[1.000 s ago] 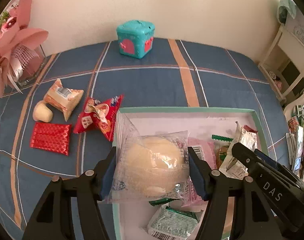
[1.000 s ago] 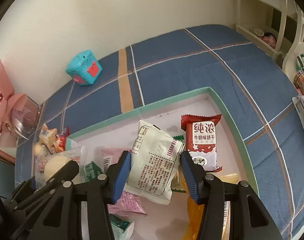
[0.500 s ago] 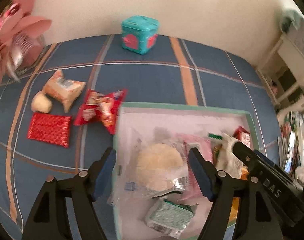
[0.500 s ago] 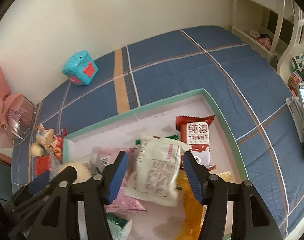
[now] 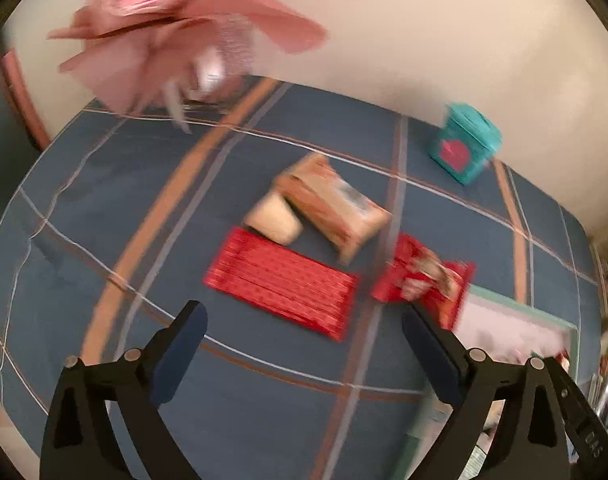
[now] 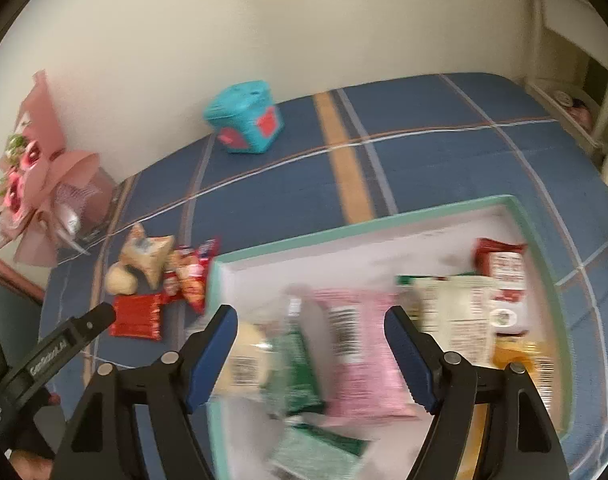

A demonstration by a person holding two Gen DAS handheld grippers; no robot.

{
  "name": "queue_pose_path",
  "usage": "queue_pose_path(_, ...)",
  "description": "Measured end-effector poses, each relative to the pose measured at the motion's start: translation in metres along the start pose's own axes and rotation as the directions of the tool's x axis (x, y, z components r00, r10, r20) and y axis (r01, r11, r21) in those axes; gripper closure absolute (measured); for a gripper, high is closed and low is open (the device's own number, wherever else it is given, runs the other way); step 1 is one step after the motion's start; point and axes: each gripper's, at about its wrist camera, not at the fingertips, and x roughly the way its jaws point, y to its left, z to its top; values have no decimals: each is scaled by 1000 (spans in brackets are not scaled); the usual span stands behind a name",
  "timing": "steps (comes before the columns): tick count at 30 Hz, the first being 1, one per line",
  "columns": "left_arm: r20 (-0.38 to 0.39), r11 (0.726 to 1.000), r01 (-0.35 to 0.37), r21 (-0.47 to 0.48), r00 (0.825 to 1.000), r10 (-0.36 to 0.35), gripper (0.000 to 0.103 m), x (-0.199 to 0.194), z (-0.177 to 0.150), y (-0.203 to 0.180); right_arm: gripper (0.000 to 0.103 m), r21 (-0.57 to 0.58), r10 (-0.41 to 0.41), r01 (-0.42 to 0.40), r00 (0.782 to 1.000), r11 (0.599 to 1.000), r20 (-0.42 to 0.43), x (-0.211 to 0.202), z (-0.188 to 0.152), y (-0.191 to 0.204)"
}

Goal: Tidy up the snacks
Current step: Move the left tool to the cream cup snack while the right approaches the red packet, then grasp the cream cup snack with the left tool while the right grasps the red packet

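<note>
Hanging wide apart and empty, the left gripper (image 5: 302, 344) risked nudging the flat red foil packet (image 5: 280, 282) just ahead into the cream bun (image 5: 274, 222) beyond, while the right gripper (image 6: 310, 354), equally spread, held nothing.

Four snacks lie loose on the cloth: one flat red foil packet (image 5: 280, 282), one pale round bun (image 5: 273, 222), one orange-tan pillow bag (image 5: 334, 204) and one crumpled red wrapper (image 5: 424, 280). One teal cube-shaped box (image 6: 246, 122), one green-rimmed tray (image 6: 384, 224).

tablecloth (image 5: 84, 184): blue, plaid with orange and white lines
tray (image 6: 384, 220): mint-green rim, white inside
flat packet (image 5: 280, 282): red, dotted
pink packet (image 6: 364, 352): barcode seen
box (image 6: 246, 118): teal, red patches
gripper pads (image 6: 208, 360): blue
</note>
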Motion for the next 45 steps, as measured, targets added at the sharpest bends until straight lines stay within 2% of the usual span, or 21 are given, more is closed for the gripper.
queue_pose_path(6, 42, 999, 6, -40, 999, -4, 3, 5, 18, 30, 24, -39, 70, -71, 997, 997, -11, 11, 6, 44)
queue_pose_path(8, 48, 999, 30, -38, 998, -28, 3, 10, 26, 37, 24, -59, 82, -83, 997, 995, -7, 14, 9, 56)
queue_pose_path(12, 24, 998, 42, -44, 999, -41, 3, 23, 37, 41, 24, -106, 97, -98, 995, 990, -12, 26, 17, 81)
queue_pose_path(20, 23, 997, 22, 74, 999, -24, 3, 51, 45, 21, 24, -119, 99, -104, 994, 988, -40, 62, 31, 93)
queue_pose_path(23, 30, 991, -6, 135, 1000, 2, 4, 63, 46, 10, 24, -136, 92, -99, 994, 986, -56, 78, 35, 97)
queue_pose_path(25, 28, 988, -12, 153, 1000, 8, 9, 69, 47, 7, 24, -147, 81, -89, 995, 985, -63, 86, 37, 98)
queue_pose_path(29, 27, 983, -22, 183, 999, 18, 12, 81, 49, 0, 24, -167, 80, -91, 994, 982, -72, 99, 41, 102)
queue_pose_path(31, 21, 979, -28, 204, 999, 24, 21, 86, 48, -3, 24, -181, 77, -89, 994, 979, -72, 105, 41, 104)
queue_pose_path(33, 11, 975, -36, 218, 999, 34, 24, 93, 48, -5, 24, -193, 74, -87, 995, 977, -71, 108, 40, 107)
queue_pose_path(35, 7, 972, -44, 231, 999, 43, 32, 98, 47, -8, 24, -212, 63, -77, 995, 974, -71, 110, 39, 110)
queue_pose_path(37, -2, 971, -47, 233, 999, 49, 44, 100, 45, -9, 24, -232, 46, -60, 997, 971, -68, 111, 37, 113)
queue_pose_path(38, -2, 971, -55, 233, 998, 57, 46, 101, 45, -9, 25, -236, 41, -56, 997, 970, -66, 111, 37, 114)
queue_pose_path(39, -3, 970, -64, 236, 998, 66, 53, 102, 44, -10, 27, -242, 36, -50, 997, 969, -63, 111, 36, 114)
queue_pose_path(40, -3, 969, -70, 237, 997, 73, 58, 102, 43, -10, 34, -249, 29, -44, 998, 968, -61, 111, 36, 115)
queue_pose_path(41, -3, 970, -71, 233, 997, 74, 58, 102, 43, -9, 40, -255, 23, -37, 998, 966, -60, 110, 35, 116)
queue_pose_path(45, -2, 971, -74, 226, 997, 77, 58, 101, 42, -7, 47, -263, 16, -30, 998, 964, -55, 108, 34, 117)
